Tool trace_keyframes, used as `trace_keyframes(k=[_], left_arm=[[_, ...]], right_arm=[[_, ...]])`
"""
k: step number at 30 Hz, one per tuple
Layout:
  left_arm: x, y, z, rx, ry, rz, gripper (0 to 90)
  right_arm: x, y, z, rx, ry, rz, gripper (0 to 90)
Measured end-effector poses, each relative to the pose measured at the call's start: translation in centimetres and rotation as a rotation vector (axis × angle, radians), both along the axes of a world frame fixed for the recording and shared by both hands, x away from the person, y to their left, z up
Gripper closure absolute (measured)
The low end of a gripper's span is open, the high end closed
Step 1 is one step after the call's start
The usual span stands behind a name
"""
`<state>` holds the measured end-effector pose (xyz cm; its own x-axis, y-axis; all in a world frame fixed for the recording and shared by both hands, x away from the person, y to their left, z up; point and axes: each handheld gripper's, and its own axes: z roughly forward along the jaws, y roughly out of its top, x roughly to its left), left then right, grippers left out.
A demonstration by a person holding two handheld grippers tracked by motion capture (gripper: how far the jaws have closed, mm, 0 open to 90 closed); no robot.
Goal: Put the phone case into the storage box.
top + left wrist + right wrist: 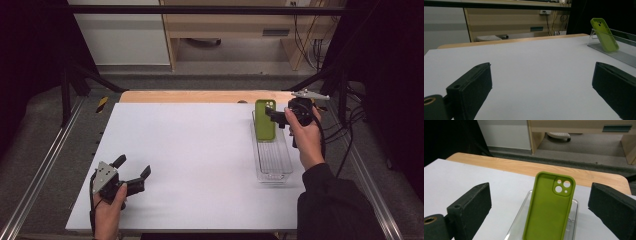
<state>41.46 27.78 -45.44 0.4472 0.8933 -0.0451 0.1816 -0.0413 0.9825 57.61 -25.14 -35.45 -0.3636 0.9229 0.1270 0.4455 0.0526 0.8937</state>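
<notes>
Black jaws rise from the bottom corners of the right gripper view, and between them stands the green phone case (550, 207), its hollow inner side facing the camera. It is a bright yellow-green shell with a raised rim and round camera cutouts in its upper right corner. It stands tilted, leaning back against the far end wall of the clear plastic tray (574, 207), its lower end down in the tray. In the high view the phone case (265, 120) sits at the far end of the long narrow tray (273, 165), right of centre in the frame, on the white table (190, 150). In the left gripper view it shows in the upper right, leaning in the tray (621, 55).

Just right of the case in the high view, the right gripper (274, 116) points left at it, jaws spread wide; in its own view the case lies in the gap and the pads are clear of both edges, so nothing is gripped. The right hand (306, 137) wraps the gripper's body from below, and a dark sleeve (335, 205) runs to the lower right corner.

At the lower left of the high view, the left gripper (132, 167) rests low over the table, jaws wide apart around bare white surface, held by the left hand (110, 205), which comes in from the bottom edge.
</notes>
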Motion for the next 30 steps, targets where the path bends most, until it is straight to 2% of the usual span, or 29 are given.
trace_keyframes(k=[7,12,19,21,25,30], left_arm=[[0.3,0.5,-0.1,0.000,-0.003,0.013,1.8],[0.2,0.4,-0.1,0.008,-0.008,0.009,1.7],[0.2,0.3,-0.1,0.010,-0.005,-0.010,1.7],[0.2,0.3,-0.1,0.023,-0.007,-0.015,1.7],[0.1,0.3,-0.2,0.030,-0.002,-0.007,1.7],[0.1,0.4,-0.1,0.023,-0.008,-0.006,1.7]], right_arm=[[-0.7,-0.1,0.6,0.034,-0.043,0.014,5.3],[-1.3,0.0,0.7,0.024,-0.063,0.031,5.6],[-2.4,0.1,1.4,0.039,-0.095,0.039,5.5],[-2.7,0.2,1.5,0.035,-0.103,0.050,5.5],[-3.3,0.5,1.4,0.042,-0.124,0.067,5.5],[-3.7,0.6,1.2,0.033,-0.126,0.074,4.9]])
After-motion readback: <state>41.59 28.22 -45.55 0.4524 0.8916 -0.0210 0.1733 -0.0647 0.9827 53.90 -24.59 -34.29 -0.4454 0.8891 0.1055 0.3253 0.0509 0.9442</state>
